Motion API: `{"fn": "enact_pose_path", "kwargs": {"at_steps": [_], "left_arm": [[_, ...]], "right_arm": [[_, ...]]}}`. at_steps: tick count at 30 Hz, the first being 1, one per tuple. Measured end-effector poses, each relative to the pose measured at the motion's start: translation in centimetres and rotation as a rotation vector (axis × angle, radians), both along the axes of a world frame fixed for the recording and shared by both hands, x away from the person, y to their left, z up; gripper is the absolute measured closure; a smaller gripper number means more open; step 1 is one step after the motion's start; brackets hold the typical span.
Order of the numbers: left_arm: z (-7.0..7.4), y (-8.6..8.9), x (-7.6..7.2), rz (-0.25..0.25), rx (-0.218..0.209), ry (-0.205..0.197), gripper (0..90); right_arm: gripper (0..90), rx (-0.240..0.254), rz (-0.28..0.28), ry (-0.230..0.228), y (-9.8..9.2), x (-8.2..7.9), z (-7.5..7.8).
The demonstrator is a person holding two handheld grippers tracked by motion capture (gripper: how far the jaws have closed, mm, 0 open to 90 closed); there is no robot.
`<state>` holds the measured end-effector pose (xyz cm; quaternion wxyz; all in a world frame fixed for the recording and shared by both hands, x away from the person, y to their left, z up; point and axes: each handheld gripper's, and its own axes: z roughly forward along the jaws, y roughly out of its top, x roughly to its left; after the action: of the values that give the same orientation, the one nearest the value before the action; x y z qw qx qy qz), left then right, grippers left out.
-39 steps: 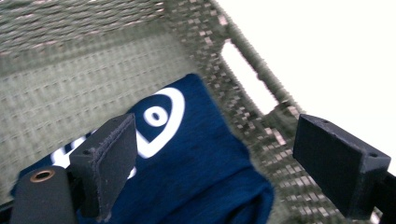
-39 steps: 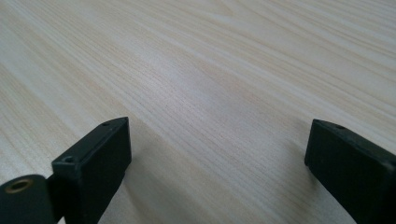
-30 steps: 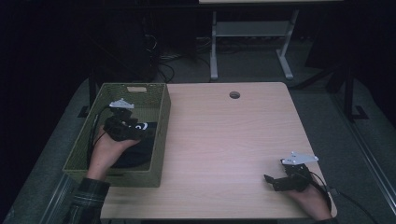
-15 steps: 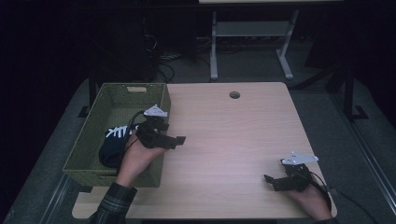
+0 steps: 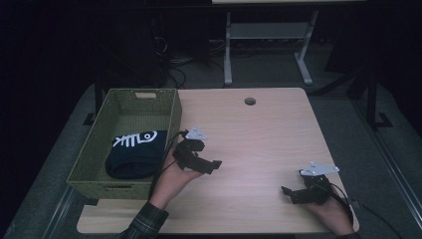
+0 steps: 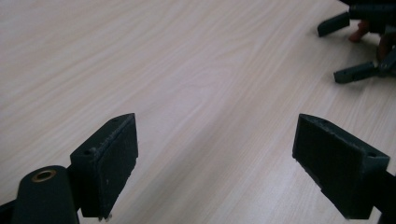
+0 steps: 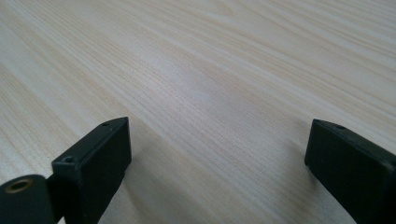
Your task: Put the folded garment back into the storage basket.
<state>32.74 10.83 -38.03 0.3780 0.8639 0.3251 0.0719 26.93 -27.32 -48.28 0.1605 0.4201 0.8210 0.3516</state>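
Grippers rest apart over a pale wood-grain table [image 5: 259, 134] as we look down from the high view. We see the left gripper [image 5: 211, 164] just off the right wall of a green woven basket [image 5: 94, 149], which sits at the table's left edge and overhangs it. Its jaws stand wide with nothing between them; the left gripper view confirms this, showing bare tabletop between the two black pads [image 6: 112, 163]. The left hand [image 5: 174, 172] reaches in from the near edge, a plaid sleeve [image 5: 147, 224] at the wrist.

Inside the basket, toward its near end, lies a dark folded cloth [image 5: 132, 154] with a white fish-skeleton print, touching the basket's right wall. We see it well apart from both grippers.

Near the table's near right corner, the right gripper [image 5: 291, 191] lies low over the surface, held by the right hand [image 5: 326, 206]. Its jaws are also spread wide and hold nothing, as the right gripper view shows. A round cable hole [image 5: 250, 101] marks the far edge of the table.
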Motion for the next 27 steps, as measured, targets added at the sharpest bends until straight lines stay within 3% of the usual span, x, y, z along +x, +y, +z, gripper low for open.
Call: {"fn": "enact_pose_path", "kwargs": {"at_steps": [8, 27], "left_arm": [[-2.8, -1.5, -0.3, -0.021, 0.035, -0.001, 14.0], [-8.3, -3.1, -0.4, -0.029, 0.082, 0.001, 13.0]], "right_arm": [[6.7, 0.001, 0.0, 0.001, 0.0, 0.0, 0.0], [6.8, 0.0, 0.0, 0.001, 0.0, 0.0, 0.0]]}}
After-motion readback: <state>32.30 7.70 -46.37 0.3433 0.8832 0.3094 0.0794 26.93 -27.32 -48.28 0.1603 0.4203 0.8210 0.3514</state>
